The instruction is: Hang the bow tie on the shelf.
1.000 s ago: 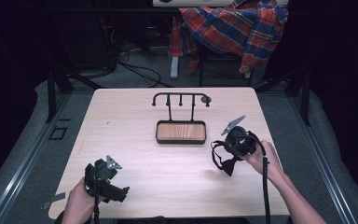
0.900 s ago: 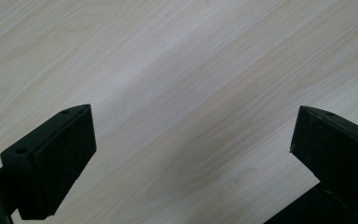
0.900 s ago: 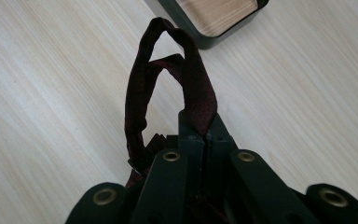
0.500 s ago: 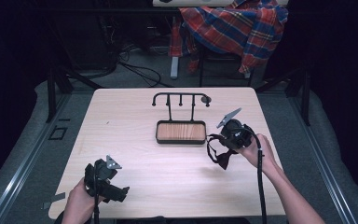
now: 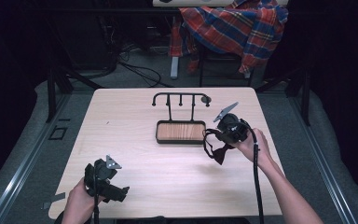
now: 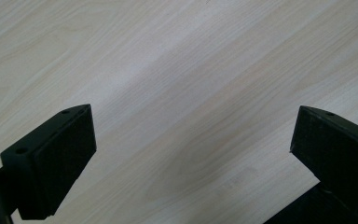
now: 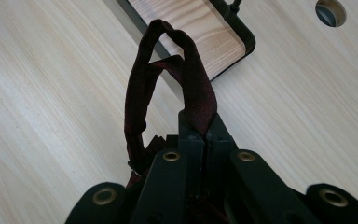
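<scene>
Worktop (image 5: 135, 121): pale wood grain, carrying one fixture near the back centre.

Stand (image 5: 181, 120): black metal frame with a wood-lined tray at its base and a top bar with short pegs hanging from it. One end of the bar ends in a round knob.

Right tongs (image 5: 213, 136): held just right of the stand's tray, above the surface. Jaws pressed together, pinching a dark maroon strap (image 7: 186, 79). In the right gripper view the strap rises from the jaws as a loop, and its top reaches over the tray corner. In the high view the rest of the piece hangs below the tongs as a bow-shaped bundle (image 5: 220, 152), possibly a bow tie; too dark to confirm.

Left tongs (image 5: 121, 192): low at the front left of the worktop, well apart from the stand. Jaws spread, nothing between them, only bare wood beneath.

Judgement: the step looks like carrying the strap to the stand for hanging. To do it well, keep the pinch firm, raise the loop above the top bar, and keep the loop open enough to slip over the bar's end or a peg. Approach from the knob side, lower slowly, and release only once the strap bears on the bar.
</scene>
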Demonstrator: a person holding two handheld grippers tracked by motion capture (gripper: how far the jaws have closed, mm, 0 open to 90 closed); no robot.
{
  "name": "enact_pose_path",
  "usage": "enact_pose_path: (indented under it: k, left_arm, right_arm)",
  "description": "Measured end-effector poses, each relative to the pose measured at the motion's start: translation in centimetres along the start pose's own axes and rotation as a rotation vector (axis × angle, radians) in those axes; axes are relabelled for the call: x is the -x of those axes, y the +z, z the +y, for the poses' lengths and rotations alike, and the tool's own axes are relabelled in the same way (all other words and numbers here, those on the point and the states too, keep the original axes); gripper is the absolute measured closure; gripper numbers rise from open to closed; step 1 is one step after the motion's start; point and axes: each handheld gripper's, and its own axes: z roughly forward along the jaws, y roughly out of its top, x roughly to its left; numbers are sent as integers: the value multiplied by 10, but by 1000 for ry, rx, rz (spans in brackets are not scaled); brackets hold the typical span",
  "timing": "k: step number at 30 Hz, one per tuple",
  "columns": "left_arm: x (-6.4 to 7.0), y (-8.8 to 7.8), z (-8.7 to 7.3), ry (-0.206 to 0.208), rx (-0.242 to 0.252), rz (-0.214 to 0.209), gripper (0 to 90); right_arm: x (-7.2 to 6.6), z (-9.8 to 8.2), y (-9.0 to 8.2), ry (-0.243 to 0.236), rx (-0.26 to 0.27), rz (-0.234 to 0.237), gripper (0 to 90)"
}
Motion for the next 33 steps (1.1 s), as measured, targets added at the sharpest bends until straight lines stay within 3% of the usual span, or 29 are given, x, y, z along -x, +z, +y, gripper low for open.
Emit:
enact_pose_path:
  k: [27,33]
  left_arm:
    - [0,0,-1,2,3,-1,1]
    - [0,0,-1,0,4,-2,1]
  right_arm:
    - [13,19,-8,57,87,-31,890]
    - [16,24,-11,43,84,-44,890]
